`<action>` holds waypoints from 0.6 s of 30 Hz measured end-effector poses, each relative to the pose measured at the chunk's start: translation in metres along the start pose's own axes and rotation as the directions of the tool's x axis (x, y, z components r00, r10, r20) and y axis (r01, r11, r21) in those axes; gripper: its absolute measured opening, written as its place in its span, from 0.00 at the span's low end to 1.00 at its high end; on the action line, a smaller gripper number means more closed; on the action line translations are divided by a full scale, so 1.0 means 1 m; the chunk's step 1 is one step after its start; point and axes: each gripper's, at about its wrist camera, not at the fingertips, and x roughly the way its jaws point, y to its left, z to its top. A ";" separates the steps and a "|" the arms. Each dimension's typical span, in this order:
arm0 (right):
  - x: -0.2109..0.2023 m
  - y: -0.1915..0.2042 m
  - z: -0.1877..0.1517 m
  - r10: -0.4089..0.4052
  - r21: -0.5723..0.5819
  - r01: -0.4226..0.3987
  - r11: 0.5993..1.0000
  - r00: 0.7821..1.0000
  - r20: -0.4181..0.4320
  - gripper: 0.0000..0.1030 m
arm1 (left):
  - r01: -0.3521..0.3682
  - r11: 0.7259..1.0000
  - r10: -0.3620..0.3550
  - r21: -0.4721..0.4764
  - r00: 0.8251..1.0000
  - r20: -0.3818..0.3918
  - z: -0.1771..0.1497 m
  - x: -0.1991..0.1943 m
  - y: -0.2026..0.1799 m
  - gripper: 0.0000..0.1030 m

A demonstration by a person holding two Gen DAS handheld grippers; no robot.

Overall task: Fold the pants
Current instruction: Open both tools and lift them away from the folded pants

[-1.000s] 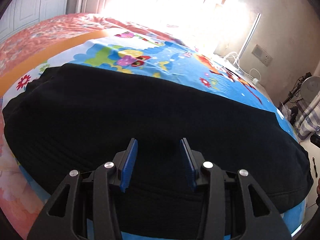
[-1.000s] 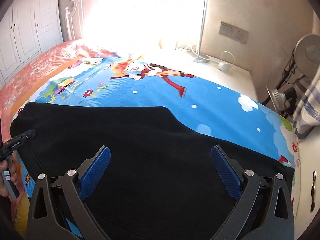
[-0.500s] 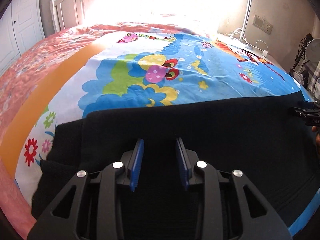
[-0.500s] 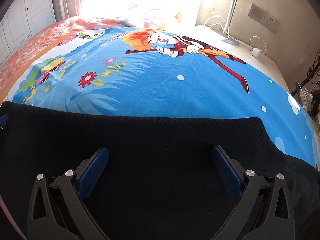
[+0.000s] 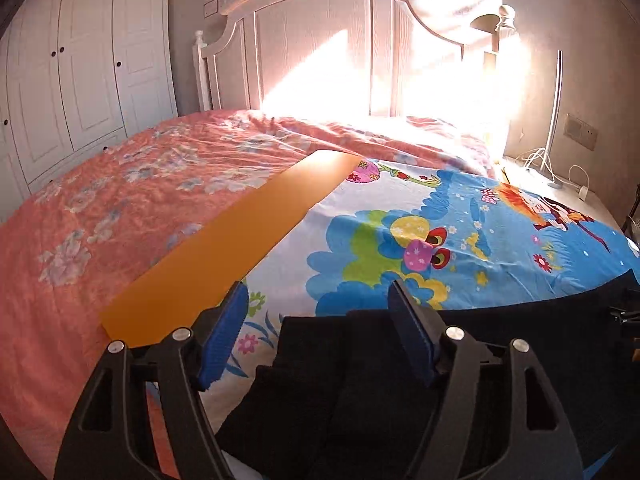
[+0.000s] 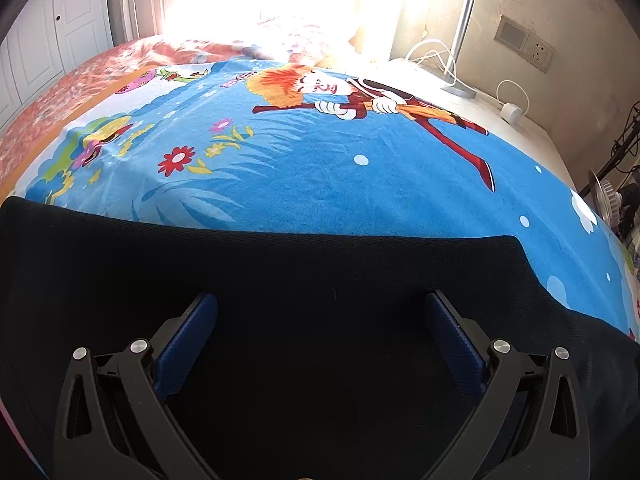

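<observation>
Black pants (image 5: 500,360) lie flat on a cartoon-print sheet (image 5: 460,216) on the bed. In the left wrist view my left gripper (image 5: 316,320) is open over the pants' left end, where the cloth lies in layered folds; nothing is between its blue pads. In the right wrist view the pants (image 6: 280,280) fill the lower half, their far edge straight across the blue sheet (image 6: 320,168). My right gripper (image 6: 320,332) is wide open just above the black cloth and holds nothing.
An orange floral quilt (image 5: 100,208) covers the bed's left side, with a white headboard (image 5: 320,48) and wardrobe doors (image 5: 72,80) behind. At the right are a bedside surface with a lamp stand (image 6: 460,48), cables, a wall socket (image 6: 524,46) and a fan (image 6: 608,200).
My left gripper has opened wider and moved to the pants' left end, tilting up toward the headboard. My right gripper stays wide open over the pants, hardly moved.
</observation>
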 end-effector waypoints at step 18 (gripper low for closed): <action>-0.089 0.012 -0.051 0.073 0.012 -0.074 0.997 0.994 0.084 0.96 | 0.161 0.915 -0.237 -0.370 0.956 -0.171 -0.104 -0.006 0.050 0.39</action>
